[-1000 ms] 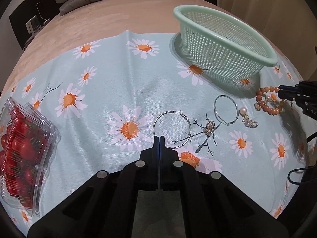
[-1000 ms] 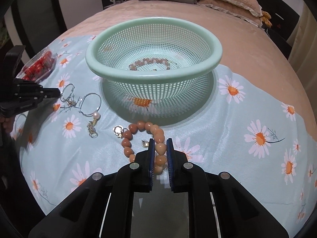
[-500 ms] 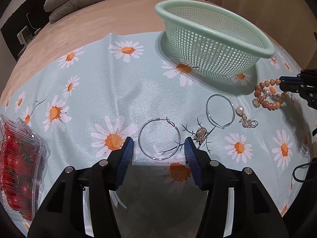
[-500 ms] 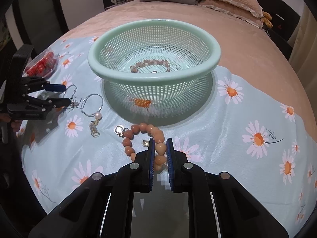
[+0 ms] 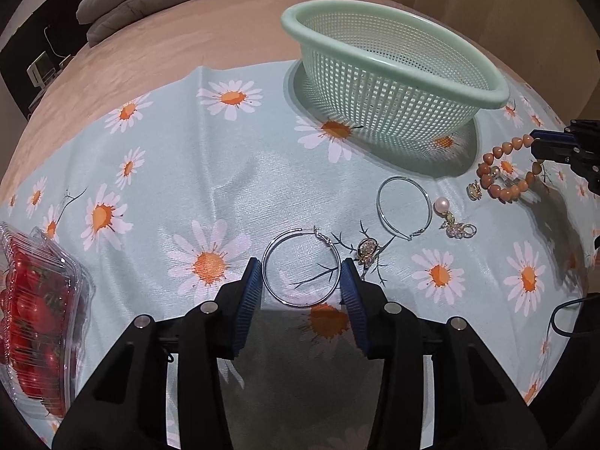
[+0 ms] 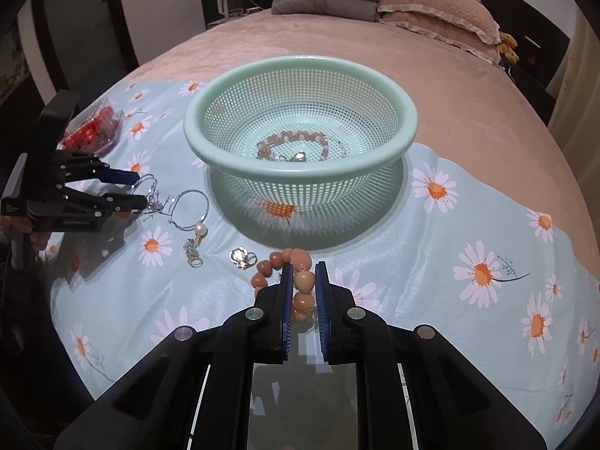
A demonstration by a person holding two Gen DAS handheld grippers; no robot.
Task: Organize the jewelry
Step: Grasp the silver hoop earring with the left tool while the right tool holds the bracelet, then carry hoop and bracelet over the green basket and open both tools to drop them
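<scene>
Left gripper [image 5: 300,281] lined up on hoop earring [image 5: 301,267]

Its jaws, shut a second ago, were spread and have just been narrowed around the hoop, not yet pinched; the orange bead bracelet [image 6: 301,281] is clamped by the right gripper [image 6: 303,281] beside the basket [image 6: 300,165].

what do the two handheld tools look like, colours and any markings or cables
Both tools are matte black plastic with angular arms, round silver bolt heads and ribbed blue pads. The left tool shows small white lettering on its side in the right wrist view; a black cable loops beside the right tool.
</scene>
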